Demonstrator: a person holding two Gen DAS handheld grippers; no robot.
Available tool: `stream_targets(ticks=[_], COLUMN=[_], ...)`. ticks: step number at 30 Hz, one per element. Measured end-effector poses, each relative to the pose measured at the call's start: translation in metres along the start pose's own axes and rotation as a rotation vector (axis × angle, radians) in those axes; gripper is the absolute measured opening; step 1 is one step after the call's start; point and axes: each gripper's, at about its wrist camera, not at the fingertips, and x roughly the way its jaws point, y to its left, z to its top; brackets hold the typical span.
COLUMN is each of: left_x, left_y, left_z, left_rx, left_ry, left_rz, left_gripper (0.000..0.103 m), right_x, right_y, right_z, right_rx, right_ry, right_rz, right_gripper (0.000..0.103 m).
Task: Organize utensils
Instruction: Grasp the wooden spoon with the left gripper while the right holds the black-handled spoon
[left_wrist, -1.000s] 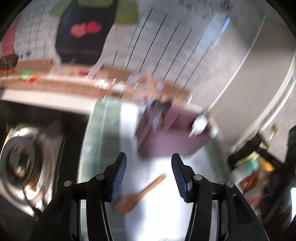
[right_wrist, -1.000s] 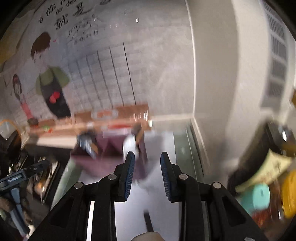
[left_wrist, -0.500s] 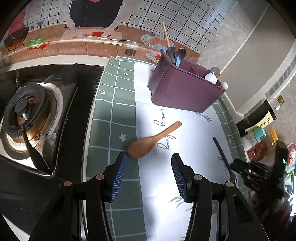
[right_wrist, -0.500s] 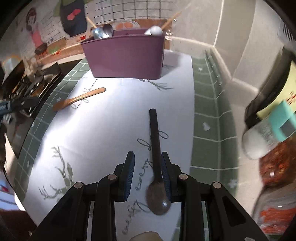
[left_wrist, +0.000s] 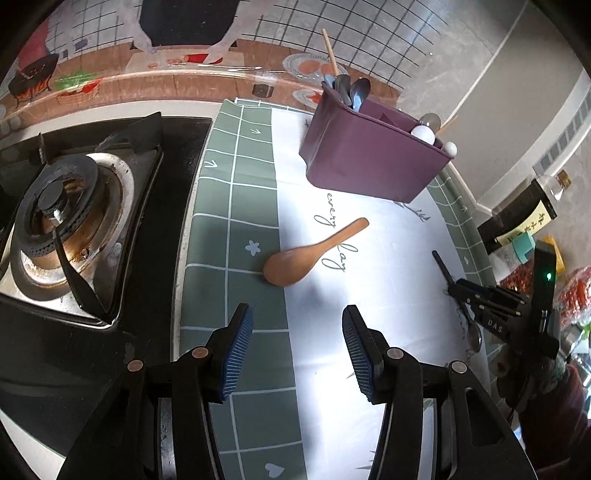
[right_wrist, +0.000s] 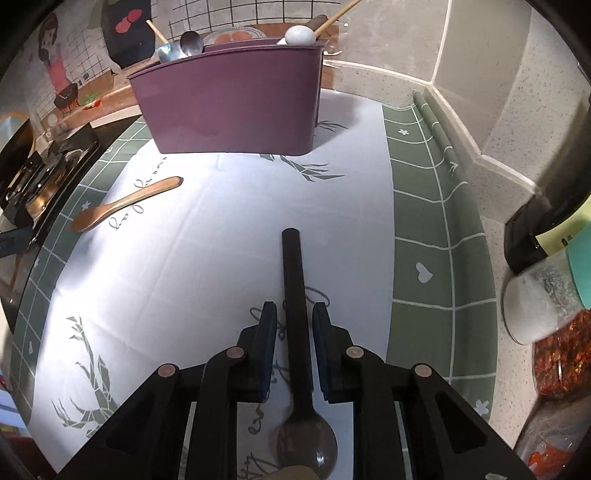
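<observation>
A wooden spoon (left_wrist: 312, 254) lies on the white and green mat (left_wrist: 240, 221), just ahead of my open, empty left gripper (left_wrist: 295, 328). It also shows in the right wrist view (right_wrist: 125, 204). A dark spoon (right_wrist: 295, 295) lies on the mat with its handle between the fingers of my right gripper (right_wrist: 294, 325), which is open and straddles it without clamping. The left wrist view shows that dark spoon (left_wrist: 443, 269) and the right gripper (left_wrist: 491, 306) at the right. A purple utensil holder (right_wrist: 229, 107) with several spoons and chopsticks stands at the back (left_wrist: 369, 158).
A gas stove (left_wrist: 66, 221) sits left of the mat. Bottles and jars (right_wrist: 546, 295) stand at the right edge of the counter, with a tiled wall (left_wrist: 369, 40) behind the holder and a corner wall (right_wrist: 480, 92) at the back right.
Both grippers have tipped down from facing the wall to the mat. The right gripper has moved forward along the dark spoon, so its fingers now flank the handle. The left has neared the wooden spoon.
</observation>
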Motion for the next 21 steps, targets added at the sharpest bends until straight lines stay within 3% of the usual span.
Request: stream_targets(ticks=[7, 13, 18, 21], left_x=[0.013, 0.028, 0.045, 0.061], left_y=[-0.014, -0.02, -0.02, -0.029], left_z=[0.006, 0.023, 0.042, 0.057], left_rx=[0.064, 0.115, 0.143, 0.195], left_ry=[0.023, 0.027, 0.033, 0.073], left_rz=[0.001, 0.023, 0.047, 0.016], left_gripper=[0.051, 0.051, 0.051, 0.051], right_x=[-0.005, -0.046, -0.065, -0.07], right_y=[-0.005, -0.019, -0.012, -0.008], right_z=[-0.001, -0.006, -0.012, -0.014], right_rx=[0.025, 0.153, 0.167, 0.163], right_ry=[0.017, -0.059, -0.078, -0.082], right_rz=[0.029, 0.098, 0.118, 0.117], right_gripper=[0.011, 0.011, 0.011, 0.011])
